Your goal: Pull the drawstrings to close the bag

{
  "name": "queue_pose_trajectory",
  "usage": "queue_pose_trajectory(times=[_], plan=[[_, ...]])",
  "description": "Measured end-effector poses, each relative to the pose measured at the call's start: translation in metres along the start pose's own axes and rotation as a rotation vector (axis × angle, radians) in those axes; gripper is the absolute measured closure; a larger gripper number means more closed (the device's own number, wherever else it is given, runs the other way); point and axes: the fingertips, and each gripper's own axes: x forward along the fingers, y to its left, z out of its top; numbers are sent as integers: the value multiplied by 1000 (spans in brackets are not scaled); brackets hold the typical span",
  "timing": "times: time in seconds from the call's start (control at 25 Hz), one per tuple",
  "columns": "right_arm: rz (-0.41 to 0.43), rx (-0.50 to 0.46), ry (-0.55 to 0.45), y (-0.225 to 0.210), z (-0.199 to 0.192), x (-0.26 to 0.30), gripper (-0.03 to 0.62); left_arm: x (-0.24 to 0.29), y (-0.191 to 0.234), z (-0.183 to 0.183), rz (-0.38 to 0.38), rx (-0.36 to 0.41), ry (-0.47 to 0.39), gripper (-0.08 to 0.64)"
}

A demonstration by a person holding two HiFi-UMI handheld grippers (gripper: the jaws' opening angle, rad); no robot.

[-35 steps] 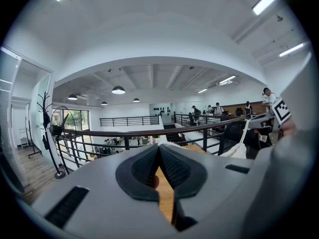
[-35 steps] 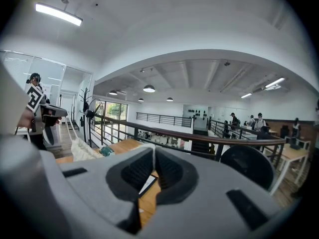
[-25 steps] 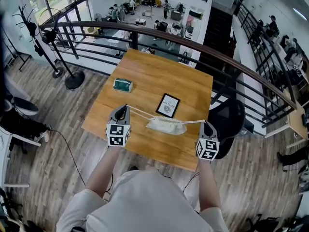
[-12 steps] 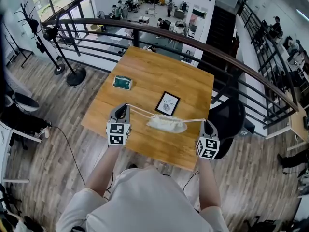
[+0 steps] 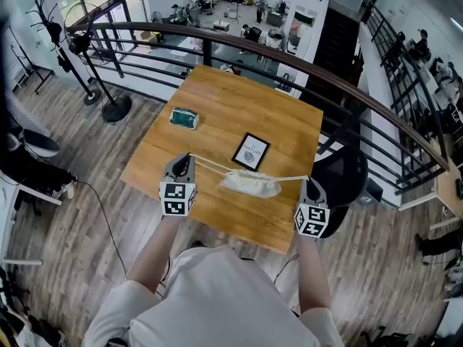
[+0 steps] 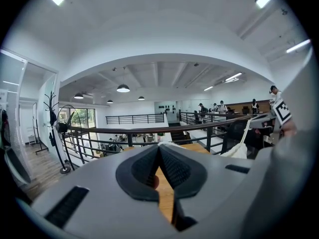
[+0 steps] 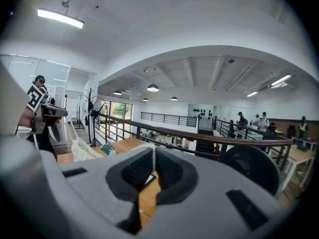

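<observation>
A small white drawstring bag (image 5: 249, 183) hangs gathered between my two grippers, just above the wooden table (image 5: 217, 107). Its two white drawstrings (image 5: 210, 167) run taut out to either side. The left gripper (image 5: 189, 159) is shut on the left string's end, and the right gripper (image 5: 307, 183) is shut on the right string's end. In the left gripper view the jaws (image 6: 159, 148) meet with a bit of white string at their tip, and the bag (image 6: 236, 151) hangs at the right. The right gripper view shows its jaws (image 7: 153, 151) closed and the bag (image 7: 82, 149) at the left.
On the table lie a green pack (image 5: 184, 118) at the back left and a black-framed card (image 5: 250, 152) just behind the bag. A black chair (image 5: 341, 183) stands by the table's right edge. A dark railing (image 5: 304, 63) runs behind the table, with a coat stand (image 5: 79, 49) at the left.
The head camera has shifted slightly. Both grippers, the strings and the bag stand as they did.
</observation>
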Motion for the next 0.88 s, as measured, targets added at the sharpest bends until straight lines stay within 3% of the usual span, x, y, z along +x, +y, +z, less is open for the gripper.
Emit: queue_pose_trajectory(times=[0.88], plan=[[41, -25, 3, -4, -7, -3, 584, -16, -12, -17, 45, -35, 6, 566]])
